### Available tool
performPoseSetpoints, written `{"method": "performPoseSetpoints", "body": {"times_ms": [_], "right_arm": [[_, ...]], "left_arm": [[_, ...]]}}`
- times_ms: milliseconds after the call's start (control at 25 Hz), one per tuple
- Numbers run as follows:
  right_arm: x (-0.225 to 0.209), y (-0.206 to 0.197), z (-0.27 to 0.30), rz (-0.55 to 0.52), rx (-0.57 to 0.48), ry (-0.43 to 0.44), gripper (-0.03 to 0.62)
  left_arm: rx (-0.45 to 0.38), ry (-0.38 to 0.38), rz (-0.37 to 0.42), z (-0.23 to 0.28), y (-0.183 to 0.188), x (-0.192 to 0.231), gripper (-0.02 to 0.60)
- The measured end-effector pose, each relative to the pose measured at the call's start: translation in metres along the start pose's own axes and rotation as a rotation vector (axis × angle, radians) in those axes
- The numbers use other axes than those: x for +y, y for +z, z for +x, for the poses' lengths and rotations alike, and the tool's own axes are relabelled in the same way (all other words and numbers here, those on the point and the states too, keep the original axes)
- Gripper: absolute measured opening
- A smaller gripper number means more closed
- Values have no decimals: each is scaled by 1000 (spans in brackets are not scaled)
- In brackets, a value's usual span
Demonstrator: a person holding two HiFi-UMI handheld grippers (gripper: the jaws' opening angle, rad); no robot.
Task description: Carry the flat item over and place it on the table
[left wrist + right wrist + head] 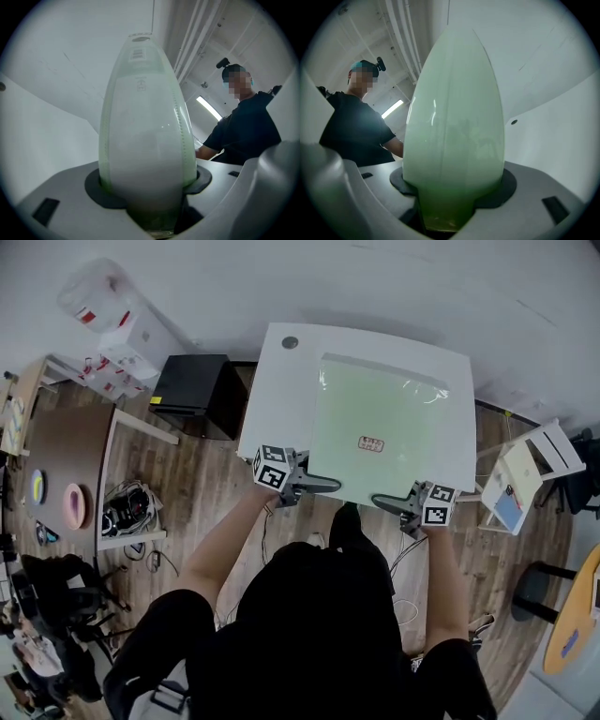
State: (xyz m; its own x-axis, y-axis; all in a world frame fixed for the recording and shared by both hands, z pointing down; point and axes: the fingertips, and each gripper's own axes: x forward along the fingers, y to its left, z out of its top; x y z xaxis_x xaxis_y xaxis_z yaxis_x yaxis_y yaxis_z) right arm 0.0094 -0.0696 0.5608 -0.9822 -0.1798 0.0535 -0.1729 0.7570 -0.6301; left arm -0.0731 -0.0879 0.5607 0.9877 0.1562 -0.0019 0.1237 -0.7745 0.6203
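The green sheet looks thin, light and slick. Our left gripper and right gripper each clamp its near edge over the bench.

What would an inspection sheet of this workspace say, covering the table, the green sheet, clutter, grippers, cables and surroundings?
Surface: white table, with a round grommet near its far left corner.
Job's things: pale green flat sheet with a red label, spread over the table; whether it rests fully cannot be told.
Clutter: nothing seen on the table.
Grippers: left gripper and right gripper each clamp the sheet's near edge.
Cables: a tangle on the wooden floor, left of the table.
Surroundings: black cabinet beside the table; white stand to its right.
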Motion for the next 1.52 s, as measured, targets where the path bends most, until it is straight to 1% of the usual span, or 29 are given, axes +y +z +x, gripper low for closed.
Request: {"method": "performPoseSetpoints", "body": {"times_ms": [320,520,640,880,1040,1200,1320,1520], "right_arm": [[-66,27,-15,60,2,13,311],[-108,34,-21,117,14,26,311],[-130,37,-24,154,19,31,311],[-167,31,-26,240,35,40,311],[-191,23,-26,301,20,43,311],[-210,10,-27,400,-4,34,311],[-220,0,-28,462,1,28,311],[-229,-9,-27,547,22,30,311]], "left_arm": [[-9,14,-72,17,24,65,298],[-11,32,-118,24,31,106,298],[-15,39,-167,28,34,127,298],[-23,53,-260,32,25,163,298],[-9,53,-323,34,18,188,298],[12,40,-420,37,7,207,298],[12,33,-475,38,-1,217,298],[-14,37,-559,39,-14,227,298]]}}
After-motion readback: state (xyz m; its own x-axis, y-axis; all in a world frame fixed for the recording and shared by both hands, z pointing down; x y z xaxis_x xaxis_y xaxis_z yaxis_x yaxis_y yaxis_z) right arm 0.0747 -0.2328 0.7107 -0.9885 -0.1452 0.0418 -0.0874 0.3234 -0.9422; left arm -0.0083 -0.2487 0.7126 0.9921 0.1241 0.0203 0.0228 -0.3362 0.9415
